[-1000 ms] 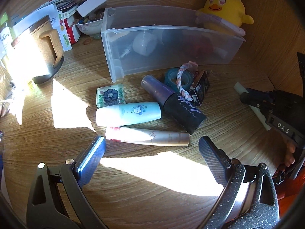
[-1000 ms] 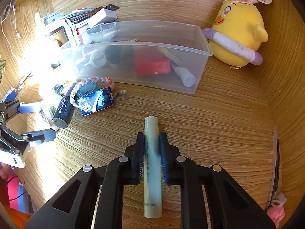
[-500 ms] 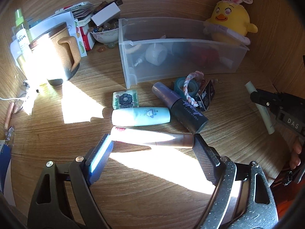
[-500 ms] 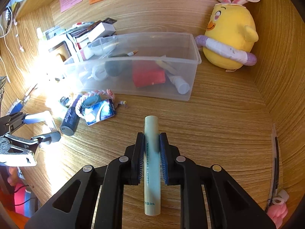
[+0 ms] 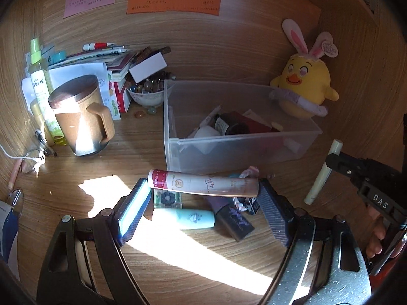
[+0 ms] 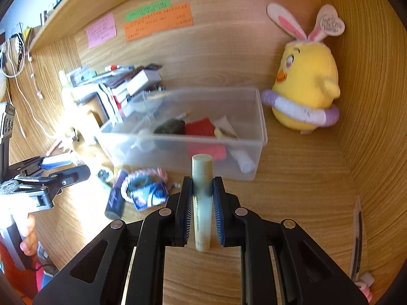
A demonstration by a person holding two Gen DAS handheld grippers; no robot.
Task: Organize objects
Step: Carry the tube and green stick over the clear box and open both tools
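My left gripper [image 5: 203,188] is shut on a long pink-and-beige tube [image 5: 183,183], gripped end to end and lifted crosswise above the desk. Beneath it lie a mint tube [image 5: 183,218], a dark purple tube [image 5: 232,219] and a small floral box [image 5: 168,198]. Just beyond stands the clear plastic bin [image 5: 229,150], which holds several small items. My right gripper [image 6: 202,186] is shut on a pale green tube [image 6: 202,167] that points toward the bin [image 6: 262,117], raised off the desk. That tube [image 5: 321,172] also shows at the right of the left wrist view.
A yellow chick plush [image 5: 302,89] sits behind the bin in the right corner. A brown lidded mug [image 5: 81,117], a bowl of beads [image 5: 145,94], a spray bottle [image 5: 38,76] and stacked papers crowd the left. Tape roll and braided cord [image 6: 142,180] lie before the bin.
My left gripper closed on the pink-and-beige tube and lifted it off the desk. My right gripper rose with the pale green tube, and both views tilted up toward the back wall.
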